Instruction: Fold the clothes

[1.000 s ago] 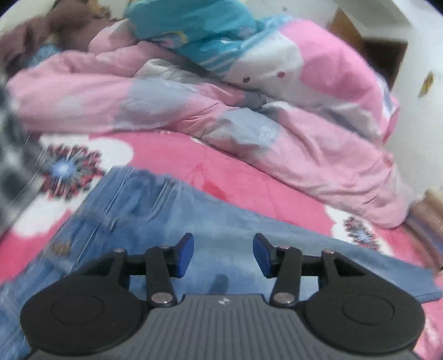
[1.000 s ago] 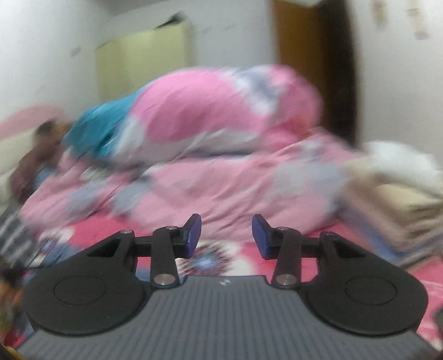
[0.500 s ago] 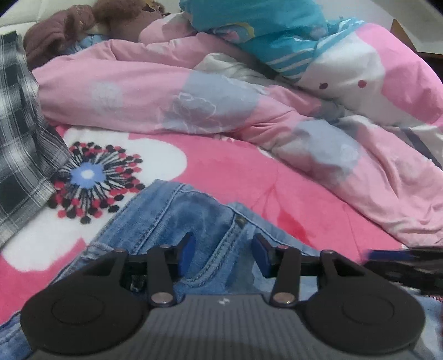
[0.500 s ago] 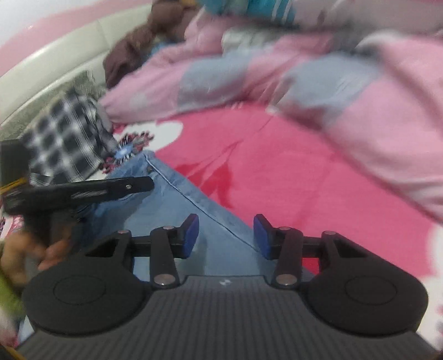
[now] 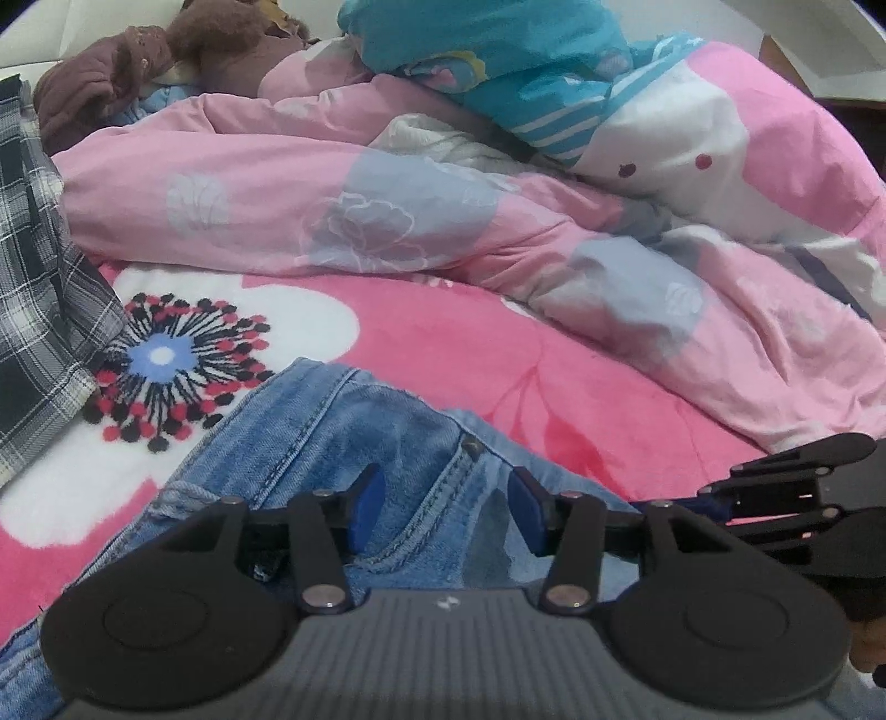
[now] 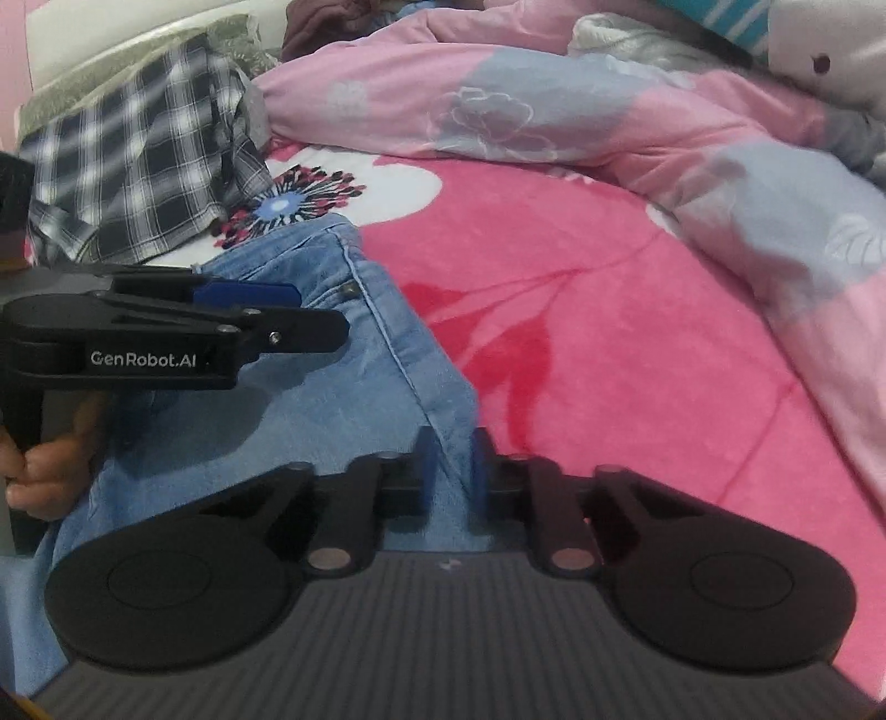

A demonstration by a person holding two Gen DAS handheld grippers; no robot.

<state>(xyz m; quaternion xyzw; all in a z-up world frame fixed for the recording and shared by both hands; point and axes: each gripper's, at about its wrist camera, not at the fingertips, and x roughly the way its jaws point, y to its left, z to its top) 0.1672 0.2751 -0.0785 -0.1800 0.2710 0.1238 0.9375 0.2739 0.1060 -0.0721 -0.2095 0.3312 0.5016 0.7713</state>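
On a bed [image 5: 454, 354] under a pink flowered blanket, with a rumpled pink quilt [image 5: 387, 221] behind, faded blue jeans [image 6: 343, 387] lie flat; the right tool [image 6: 449, 471] is closing on their edge, the left tool [image 5: 446, 512] spread, opening over the pocket.

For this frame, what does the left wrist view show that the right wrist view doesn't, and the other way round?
Left wrist only: the brown garment and the teal patterned bedding. Right wrist only: the right gripper, its jaws closing on the jeans' edge, and fingers holding the left gripper. Both: jeans, plaid shirt, pink quilt, flowered blanket.
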